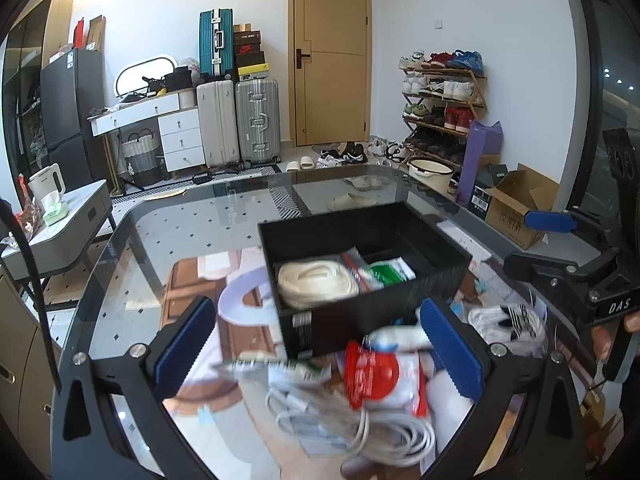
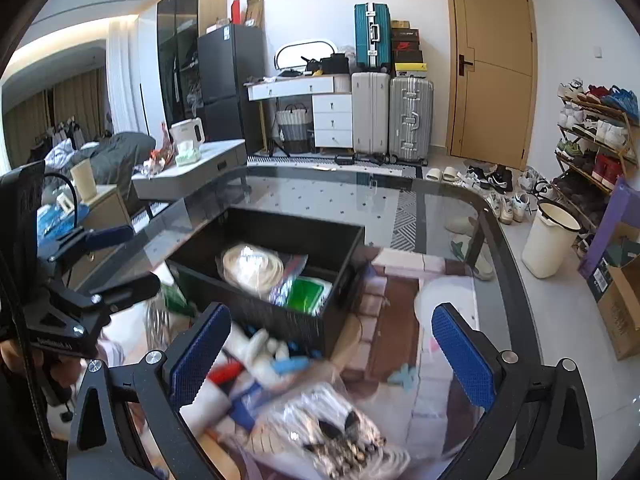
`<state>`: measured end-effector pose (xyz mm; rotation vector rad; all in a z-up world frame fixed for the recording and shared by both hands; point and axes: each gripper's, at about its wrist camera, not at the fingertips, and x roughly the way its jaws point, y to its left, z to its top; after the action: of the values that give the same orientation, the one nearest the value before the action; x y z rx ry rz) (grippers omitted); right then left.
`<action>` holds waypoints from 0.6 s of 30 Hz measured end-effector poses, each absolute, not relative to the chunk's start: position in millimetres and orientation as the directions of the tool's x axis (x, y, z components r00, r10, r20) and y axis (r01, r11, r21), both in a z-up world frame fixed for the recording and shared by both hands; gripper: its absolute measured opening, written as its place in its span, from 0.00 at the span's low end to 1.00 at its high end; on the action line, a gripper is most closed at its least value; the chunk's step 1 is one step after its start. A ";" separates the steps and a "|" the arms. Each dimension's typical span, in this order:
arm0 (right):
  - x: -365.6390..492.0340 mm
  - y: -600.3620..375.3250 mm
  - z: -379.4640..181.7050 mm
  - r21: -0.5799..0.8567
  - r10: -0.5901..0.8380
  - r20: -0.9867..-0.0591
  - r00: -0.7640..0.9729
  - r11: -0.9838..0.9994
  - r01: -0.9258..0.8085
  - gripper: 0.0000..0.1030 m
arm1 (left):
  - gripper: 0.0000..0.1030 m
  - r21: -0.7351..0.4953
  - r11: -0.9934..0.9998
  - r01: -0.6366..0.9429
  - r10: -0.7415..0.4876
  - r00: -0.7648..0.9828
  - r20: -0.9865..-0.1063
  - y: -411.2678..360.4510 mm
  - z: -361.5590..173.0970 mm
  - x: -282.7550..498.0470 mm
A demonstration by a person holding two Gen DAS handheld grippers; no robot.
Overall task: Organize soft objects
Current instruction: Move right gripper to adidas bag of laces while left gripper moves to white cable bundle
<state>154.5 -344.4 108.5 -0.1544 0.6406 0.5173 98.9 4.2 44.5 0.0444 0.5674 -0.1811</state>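
On the glass worktop (image 1: 168, 216) the black box (image 1: 360, 312) already holds a coiled white rope (image 1: 316, 286) and a green packet (image 1: 390, 274), while a loose pile waits at six o'clock from it: white cable (image 1: 352, 432), red-and-white pouch (image 1: 374, 374), striped socks (image 1: 508, 320). The risk, I judge, is a careless grab snagging the cable and dragging neighbours off the edge, or nudging the box. The left claw (image 1: 320, 348) and right claw (image 2: 332, 356) both stand fully spread, holding nothing.
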 end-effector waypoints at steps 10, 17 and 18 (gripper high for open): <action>129.8 -358.6 81.5 -0.001 0.386 -0.670 0.634 0.854 -0.521 0.99 | 1.00 -0.035 0.987 0.154 -0.146 0.813 -0.564 18.1 27.4 70.3; 125.2 -370.4 63.6 0.015 0.370 -0.705 0.605 0.861 -0.509 0.99 | 1.00 -0.039 0.990 0.135 -0.132 0.800 -0.585 23.0 16.1 60.7; 125.2 -371.3 62.8 0.015 0.366 -0.709 0.603 0.862 -0.507 0.99 | 1.00 -0.043 0.990 0.132 -0.132 0.798 -0.588 23.8 14.6 60.0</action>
<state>125.2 -371.3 62.8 -0.1957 0.7731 0.5091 60.0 23.8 14.6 0.0003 0.6305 -0.1414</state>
